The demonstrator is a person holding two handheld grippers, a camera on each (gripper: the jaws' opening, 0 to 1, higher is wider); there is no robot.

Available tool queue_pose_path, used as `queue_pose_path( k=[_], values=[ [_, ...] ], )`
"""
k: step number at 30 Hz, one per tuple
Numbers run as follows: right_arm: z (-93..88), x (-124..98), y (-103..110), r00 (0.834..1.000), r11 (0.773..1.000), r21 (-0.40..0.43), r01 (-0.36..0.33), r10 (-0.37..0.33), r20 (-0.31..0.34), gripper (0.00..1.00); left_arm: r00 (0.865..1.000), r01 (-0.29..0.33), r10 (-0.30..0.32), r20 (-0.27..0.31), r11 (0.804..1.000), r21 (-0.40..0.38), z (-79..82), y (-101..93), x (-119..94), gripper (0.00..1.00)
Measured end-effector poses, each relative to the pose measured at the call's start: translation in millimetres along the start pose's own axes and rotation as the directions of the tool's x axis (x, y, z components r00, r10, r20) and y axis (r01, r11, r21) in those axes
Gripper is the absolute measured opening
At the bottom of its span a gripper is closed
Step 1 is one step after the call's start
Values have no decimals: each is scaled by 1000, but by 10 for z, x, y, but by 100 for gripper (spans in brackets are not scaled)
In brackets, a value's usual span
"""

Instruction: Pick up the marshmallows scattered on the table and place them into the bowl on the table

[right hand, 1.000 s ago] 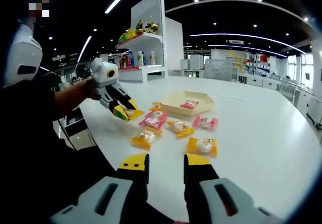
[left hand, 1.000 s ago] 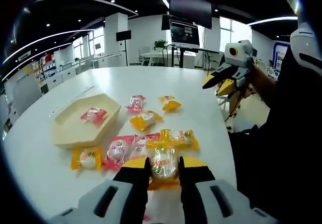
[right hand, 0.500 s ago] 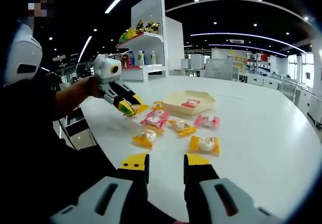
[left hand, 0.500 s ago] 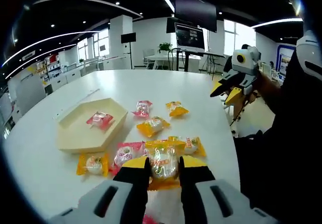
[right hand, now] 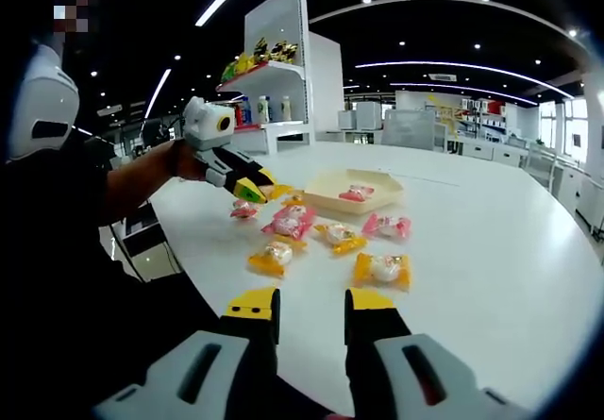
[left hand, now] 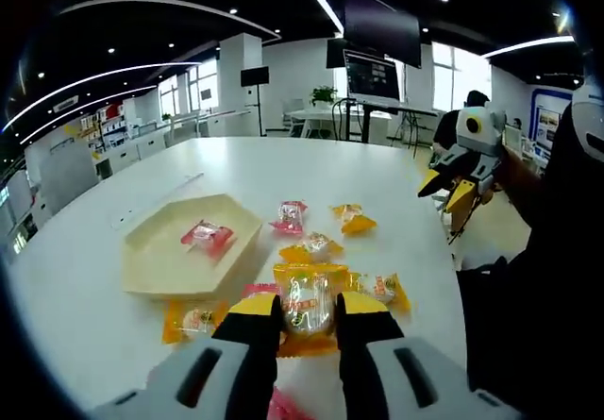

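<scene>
Lifted, left gripper (left hand: 304, 318) clamps yellow marshmallow (left hand: 304, 299) nearer bowl (left hand: 160, 260)

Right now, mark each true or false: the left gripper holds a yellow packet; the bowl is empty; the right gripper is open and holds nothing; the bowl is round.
1. The left gripper holds a yellow-wrapped marshmallow. True.
2. The bowl is empty. False: a pink-wrapped marshmallow lies in it.
3. The right gripper is open and holds nothing. True.
4. The bowl is round. False: it is six-sided.
</scene>
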State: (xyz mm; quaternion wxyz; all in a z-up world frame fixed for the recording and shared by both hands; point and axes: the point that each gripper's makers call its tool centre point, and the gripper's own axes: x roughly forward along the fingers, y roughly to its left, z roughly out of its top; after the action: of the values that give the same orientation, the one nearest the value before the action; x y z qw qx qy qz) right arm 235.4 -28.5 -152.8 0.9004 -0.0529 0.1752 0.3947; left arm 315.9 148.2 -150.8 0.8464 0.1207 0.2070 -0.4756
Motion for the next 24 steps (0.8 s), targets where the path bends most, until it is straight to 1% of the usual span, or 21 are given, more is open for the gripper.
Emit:
queue_pose_path(
  k=[10,15,24],
  values=[
    [13,-11,0,1000,1000,-4,0,0,0,28,1000,-19,19,17,1000,-5,79,89,37,24],
    [15,-13,7,1000,1000,-6,-1,1,0,28,999,-44,45,27,999,-19,92,173,51,24],
    [28,-8,26,1000,1000,-11,-5,5,-2,28,998,-56,57,41,998,-24,152,247,76,24]
  ],
)
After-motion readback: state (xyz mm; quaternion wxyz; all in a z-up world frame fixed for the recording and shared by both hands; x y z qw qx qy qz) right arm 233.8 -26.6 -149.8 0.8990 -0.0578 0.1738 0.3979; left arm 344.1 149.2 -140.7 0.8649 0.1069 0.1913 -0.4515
